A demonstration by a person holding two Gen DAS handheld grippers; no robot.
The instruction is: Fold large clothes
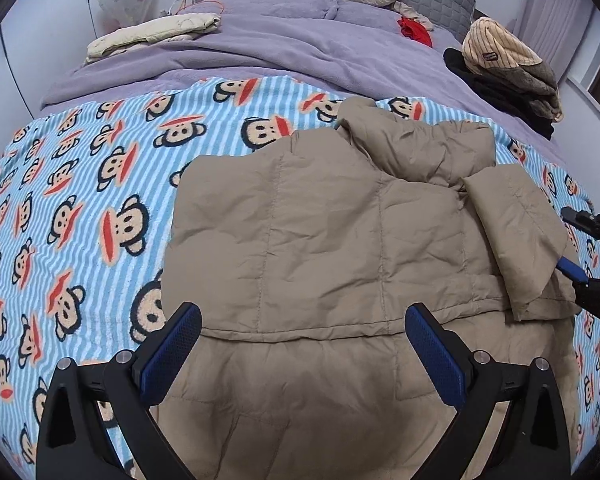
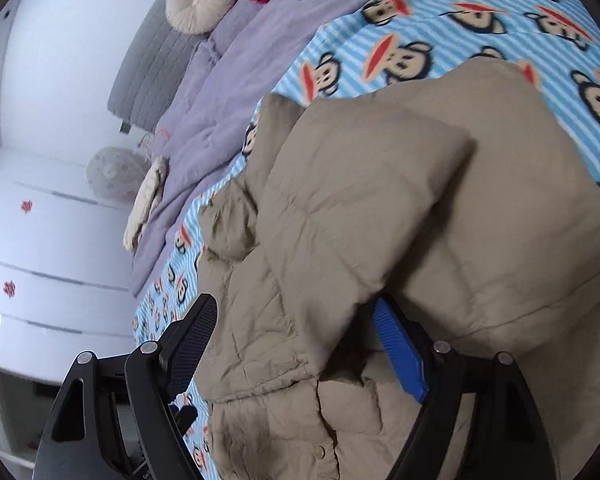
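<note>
Blue-padded left tongs (image 1: 302,354) hover wide open above the lower part of the beige quilted puffer jacket (image 1: 320,240), holding nothing. The right tongs (image 2: 296,344) are also open; one blue pad lies under the folded-in sleeve (image 2: 400,200), but the jaws do not close on it. The jacket lies flat on the blue striped monkey-print blanket (image 1: 80,184) on the bed. I judge that the sleeve fold is in hand. Next, the right tongs should slide out, and the hem must be gripped and folded up.

Both wrist views close, sharing jacket (image 1: 320,240)
</note>
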